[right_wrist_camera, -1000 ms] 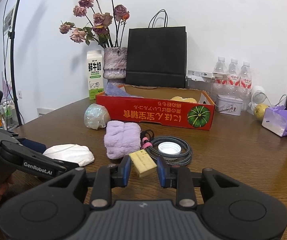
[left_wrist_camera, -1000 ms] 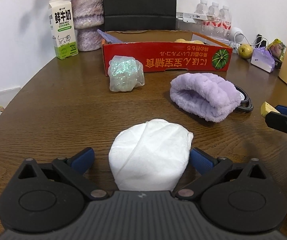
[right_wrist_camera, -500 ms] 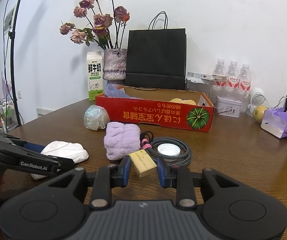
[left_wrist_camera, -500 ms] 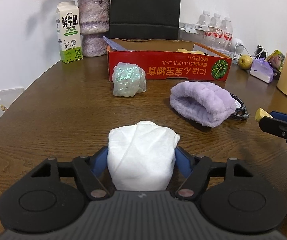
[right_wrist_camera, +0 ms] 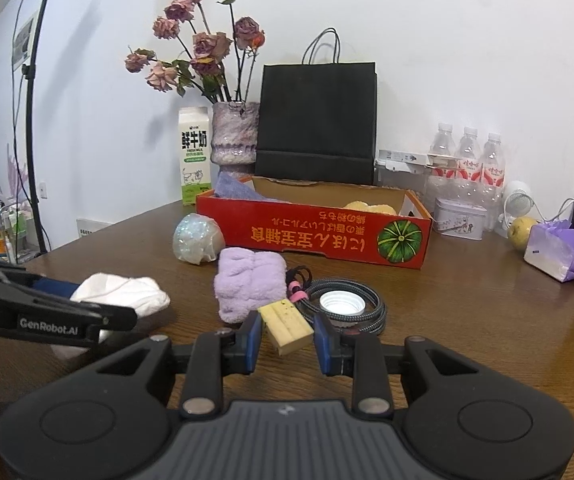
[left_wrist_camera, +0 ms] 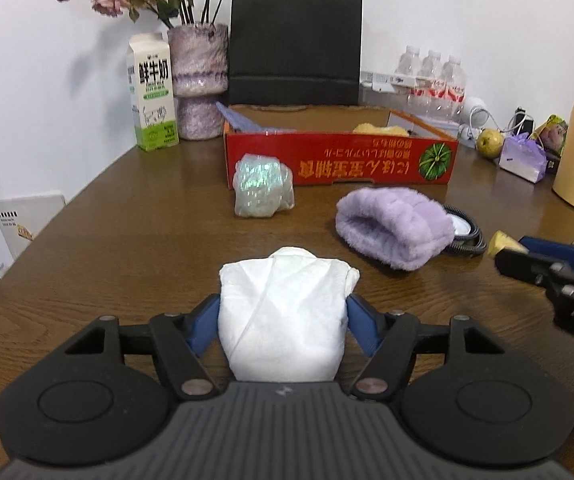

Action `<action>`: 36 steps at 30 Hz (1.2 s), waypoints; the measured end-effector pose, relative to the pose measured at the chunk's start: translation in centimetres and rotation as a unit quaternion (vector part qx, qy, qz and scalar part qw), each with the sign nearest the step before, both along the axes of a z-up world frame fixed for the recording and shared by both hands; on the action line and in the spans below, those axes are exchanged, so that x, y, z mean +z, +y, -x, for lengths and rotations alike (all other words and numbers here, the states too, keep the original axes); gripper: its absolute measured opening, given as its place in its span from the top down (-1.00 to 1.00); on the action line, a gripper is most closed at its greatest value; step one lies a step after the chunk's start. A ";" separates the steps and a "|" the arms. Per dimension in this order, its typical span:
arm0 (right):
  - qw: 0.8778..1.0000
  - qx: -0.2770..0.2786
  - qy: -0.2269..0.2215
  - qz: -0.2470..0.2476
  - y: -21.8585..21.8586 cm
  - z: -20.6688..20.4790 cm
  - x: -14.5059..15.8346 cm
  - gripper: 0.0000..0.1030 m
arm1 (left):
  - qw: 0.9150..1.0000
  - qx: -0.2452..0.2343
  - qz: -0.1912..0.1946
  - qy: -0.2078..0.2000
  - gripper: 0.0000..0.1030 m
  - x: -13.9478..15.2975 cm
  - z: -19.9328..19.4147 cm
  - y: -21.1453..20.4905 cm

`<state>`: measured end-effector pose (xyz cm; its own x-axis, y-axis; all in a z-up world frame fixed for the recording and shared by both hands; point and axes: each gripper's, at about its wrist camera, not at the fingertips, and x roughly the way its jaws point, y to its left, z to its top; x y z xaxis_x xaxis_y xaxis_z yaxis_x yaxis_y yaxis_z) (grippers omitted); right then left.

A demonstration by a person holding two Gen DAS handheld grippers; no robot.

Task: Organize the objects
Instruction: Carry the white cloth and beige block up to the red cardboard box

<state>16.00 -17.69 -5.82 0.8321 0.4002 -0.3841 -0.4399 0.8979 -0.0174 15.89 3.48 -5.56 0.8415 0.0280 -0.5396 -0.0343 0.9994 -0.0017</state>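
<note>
We have both grippers loaded. Left gripper (left_wrist_camera: 283, 320) is clamped on the white cloth bundle (left_wrist_camera: 283, 312): blue pads press its two flanks and the bundle fills the gap, bulging forward past the fingertips; whether it's clear of the table (left_wrist_camera: 127, 220) we can't tell. Right gripper (right_wrist_camera: 287, 338) has the yellow sponge block (right_wrist_camera: 285, 325) between its pads, block sitting tilted, one corner poking forward; contact looks light on the right pad. Ahead of both grippers sits the red cardboard box (left_wrist_camera: 339, 160), open top, likely the drop target. Between us and it: purple fluffy cloth (left_wrist_camera: 391, 226) ahead-right of the left gripper, iridescent wrapped bundle (left_wrist_camera: 263, 190) straight ahead just in front of the box wall, coiled cable (right_wrist_camera: 347, 306) with a white cap (right_wrist_camera: 342, 303) just beyond the right fingertips. Handling guess: the cloth is light, soft and compressible, so it will sag and may slip out if the squeeze eases; mid-body grip as now is right. The sponge is light and squashy, and the tilt means it could rotate; flat faces are the better hold. Neither is fragile.
</note>
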 end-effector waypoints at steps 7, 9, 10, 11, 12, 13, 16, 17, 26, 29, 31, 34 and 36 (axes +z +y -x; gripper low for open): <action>1.000 0.012 -0.008 0.000 0.3 0.4 0.7 0.48 | 0.999 -0.002 0.001 -0.036 -0.36 2.6 0.4 -0.6; 1.000 0.013 -0.013 0.000 0.3 0.3 1.0 0.48 | 0.999 -0.003 0.002 -0.043 -0.35 3.2 0.3 -0.8; 1.000 0.014 -0.017 0.000 0.3 0.3 1.3 0.48 | 0.999 -0.003 0.003 -0.046 -0.35 3.5 0.2 -0.9; 1.000 0.013 -0.020 0.000 0.2 0.3 1.5 0.48 | 0.999 -0.003 0.003 -0.050 -0.36 3.8 0.1 -1.1; 1.000 0.013 -0.023 0.000 0.2 0.2 1.8 0.48 | 0.999 -0.003 0.004 -0.053 -0.35 4.0 0.0 -1.2; 1.000 0.012 -0.027 -0.001 0.2 0.1 2.1 0.48 | 0.998 -0.003 0.004 -0.056 -0.35 4.3 -0.1 -1.3; 0.999 0.012 -0.037 -0.001 0.1 -0.3 3.1 0.48 | 0.998 -0.003 0.005 -0.064 -0.35 5.0 -0.5 -1.7; 0.999 0.012 -0.040 -0.001 0.1 -0.5 3.4 0.48 | 0.998 -0.002 0.005 -0.067 -0.35 5.2 -0.7 -1.8; 0.999 0.013 -0.050 0.000 0.4 -2.7 5.4 0.48 | 0.997 0.004 0.010 -0.081 -0.35 7.2 -2.8 -2.5; 0.998 0.014 -0.053 0.005 0.6 -3.5 5.8 0.48 | 0.996 0.007 0.015 -0.084 -0.35 7.7 -3.7 -2.6; 0.998 0.014 -0.055 0.007 0.8 -4.1 6.0 0.48 | 0.996 0.008 0.019 -0.085 -0.35 7.9 -4.3 -2.6; 0.998 0.014 -0.059 0.010 1.1 -5.1 6.3 0.48 | 0.996 0.011 0.019 -0.087 -0.35 8.2 -5.4 -2.7; 0.998 0.014 -0.060 0.009 1.3 -5.9 6.6 0.48 | 0.996 0.013 0.021 -0.089 -0.35 8.3 -6.1 -2.7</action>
<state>21.91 -16.42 0.77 0.8611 0.4177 -0.2898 -0.4585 0.8843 -0.0878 21.97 0.76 2.79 0.9228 0.0311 -0.3840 -0.0554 0.9971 -0.0526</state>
